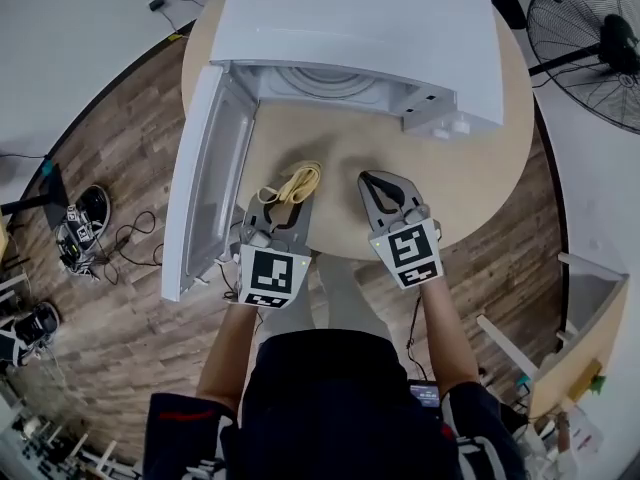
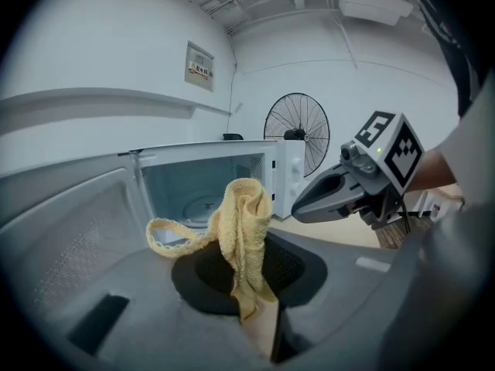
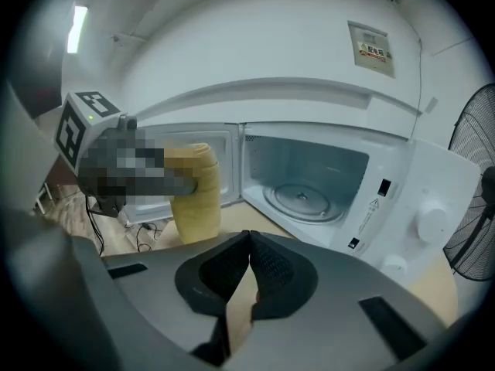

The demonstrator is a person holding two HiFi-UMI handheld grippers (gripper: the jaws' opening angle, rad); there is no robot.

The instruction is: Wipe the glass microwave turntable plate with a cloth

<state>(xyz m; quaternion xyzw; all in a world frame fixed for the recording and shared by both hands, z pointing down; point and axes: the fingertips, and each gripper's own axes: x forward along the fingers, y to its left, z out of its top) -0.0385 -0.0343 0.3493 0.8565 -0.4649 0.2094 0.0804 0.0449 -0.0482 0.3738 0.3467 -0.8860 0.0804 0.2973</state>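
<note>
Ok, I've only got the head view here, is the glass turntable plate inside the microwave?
Observer: Yes. The right gripper view shows the glass turntable plate lying flat on the floor of the open microwave.
Operator: And how is the cloth held?
Observer: In the left gripper view, the left gripper pinches the lower part of the yellow cloth. The rest stands up bunched, with a loop hanging off to the left.
Operator: Anything in the other one?
Observer: No. The right gripper has its jaws shut with nothing between them.
</note>
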